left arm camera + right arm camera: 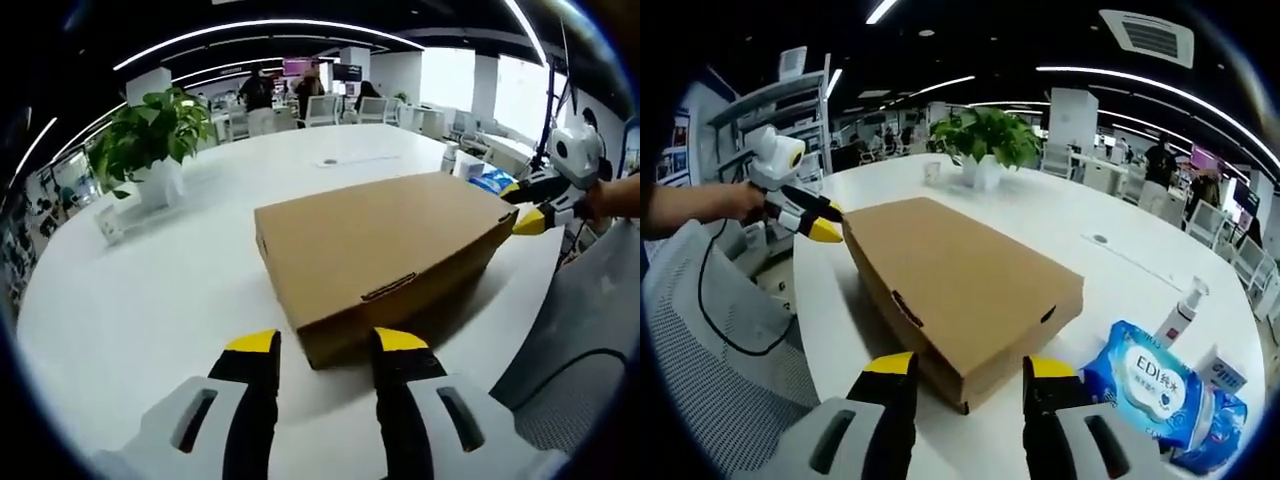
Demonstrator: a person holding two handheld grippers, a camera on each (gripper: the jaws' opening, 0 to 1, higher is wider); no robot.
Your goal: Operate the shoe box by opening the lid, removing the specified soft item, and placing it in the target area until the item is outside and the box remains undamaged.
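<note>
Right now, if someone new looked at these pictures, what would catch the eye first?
The closed brown shoe box lying flat on the white table stands out first, with a yellow-tipped gripper at each end: the left gripper and the right gripper, both open. Next come the potted plant behind it and the blue wipes pack beside it.

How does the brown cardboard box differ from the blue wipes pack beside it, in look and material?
The cardboard box is plain brown, stiff and flat-sided with sharp edges, while the wipes pack is blue and white, printed with text, and looks soft and rounded. The box is clearly the larger of the two. Its lid is closed. Both lie flat on the white table.
</note>
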